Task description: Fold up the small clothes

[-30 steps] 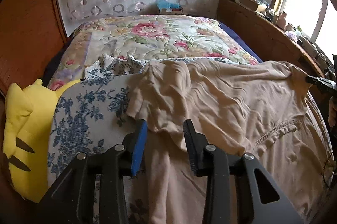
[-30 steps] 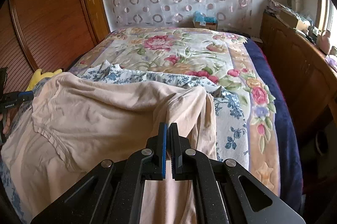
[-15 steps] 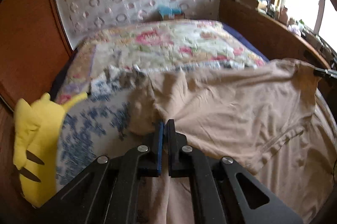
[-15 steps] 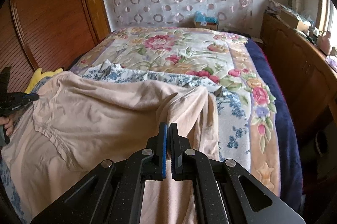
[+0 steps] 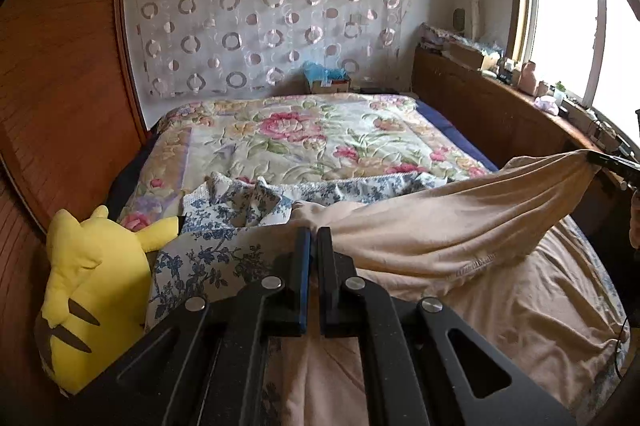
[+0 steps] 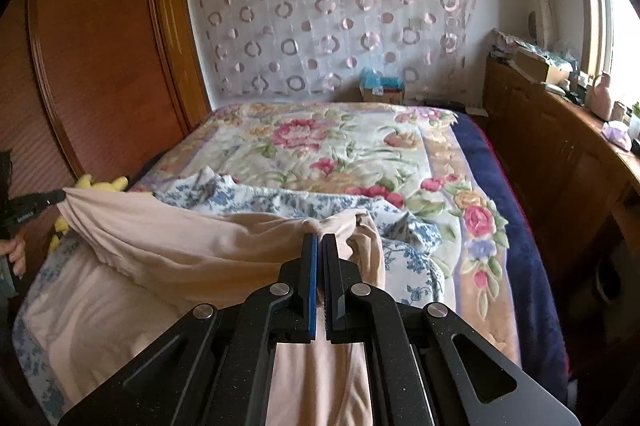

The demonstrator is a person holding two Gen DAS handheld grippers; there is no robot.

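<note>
Since a second ago: left black two-finger gripper (image 5: 314, 240), then spread wide over the fabric, now clenched on a bunched corner of the beige knit garment (image 5: 452, 226), jaws having just been closing with the cloth between them. Right black two-finger gripper (image 6: 320, 246) clamped on the opposite corner then as now, blue pad faces pressed nearly together on a pinch of beige cloth. Garment formerly lying flat and wrinkled on the bed, now lifted along its upper edge and stretched taut between both grippers, sagging in a shallow curve in the middle, lower part trailing on the blue-and-white floral sheet (image 5: 208, 266). Seen in the left view at far right: the other gripper's black tip gripping the raised corner (image 5: 604, 161); mirrored in the right view at far left (image 6: 36, 203), with a hand (image 6: 16, 254) beneath it. Yellow plush toy with brown stripes (image 5: 88, 286) lower in the left view than before, beside the sheet against the wooden panel wall. Pink-flowered quilt (image 5: 312, 141) unchanged across the far half of the bed. Small white lettering on the side of the left gripper in the right view, too small to read; no other writing legible.
</note>
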